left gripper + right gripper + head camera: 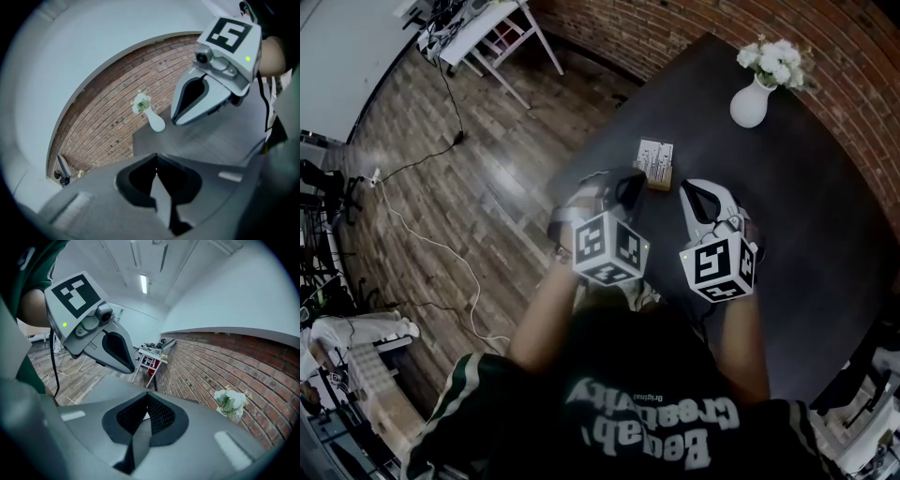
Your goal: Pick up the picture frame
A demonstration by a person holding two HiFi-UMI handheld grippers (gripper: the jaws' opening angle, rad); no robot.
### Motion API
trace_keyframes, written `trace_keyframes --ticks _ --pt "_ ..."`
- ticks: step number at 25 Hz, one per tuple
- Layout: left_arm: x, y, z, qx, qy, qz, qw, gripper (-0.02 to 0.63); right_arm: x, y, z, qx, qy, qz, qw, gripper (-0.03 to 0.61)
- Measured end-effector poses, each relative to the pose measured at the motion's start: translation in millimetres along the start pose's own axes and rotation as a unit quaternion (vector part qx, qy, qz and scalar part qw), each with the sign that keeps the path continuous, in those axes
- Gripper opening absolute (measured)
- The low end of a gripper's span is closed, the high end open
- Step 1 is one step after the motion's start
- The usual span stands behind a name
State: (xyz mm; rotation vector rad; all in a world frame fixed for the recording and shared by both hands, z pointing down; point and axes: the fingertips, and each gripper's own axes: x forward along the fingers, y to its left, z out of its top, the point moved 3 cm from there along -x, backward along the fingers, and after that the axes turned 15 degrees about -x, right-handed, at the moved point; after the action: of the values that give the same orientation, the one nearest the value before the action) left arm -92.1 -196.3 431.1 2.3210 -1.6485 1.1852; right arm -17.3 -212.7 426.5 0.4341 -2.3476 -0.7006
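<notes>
The picture frame point(654, 162), small with a pale face and a wooden base, stands on the dark table point(806, 206) just beyond both grippers. My left gripper point(628, 183) is on the near left of it, jaws shut and empty. On the frame's near right is my right gripper point(689, 190), its jaws also closed together with nothing in them. In the left gripper view my own shut jaws point(156, 158) fill the bottom and the right gripper point(206, 93) hangs above. In the right gripper view the frame is mostly hidden behind my jaws point(147, 396).
A white vase with white flowers point(752, 101) stands at the table's far side by the brick wall point(862, 56). The table's left edge drops to a wooden floor with cables point(441, 246). A white side table point(487, 28) stands at the far left.
</notes>
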Motion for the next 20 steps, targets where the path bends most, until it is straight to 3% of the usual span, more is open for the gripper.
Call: trace_keyframes --ticks 10,20 --pt "23 -6 4 0.002 0.012 -0.011 0.9999 0.002 10 -10 -20 0.011 0.002 0.010 1.000 0.006" --pt "58 19 -17 0.005 0.032 -0.058 0.9978 0.002 49 -18 -32 0.028 0.034 0.018 0.999 0.006"
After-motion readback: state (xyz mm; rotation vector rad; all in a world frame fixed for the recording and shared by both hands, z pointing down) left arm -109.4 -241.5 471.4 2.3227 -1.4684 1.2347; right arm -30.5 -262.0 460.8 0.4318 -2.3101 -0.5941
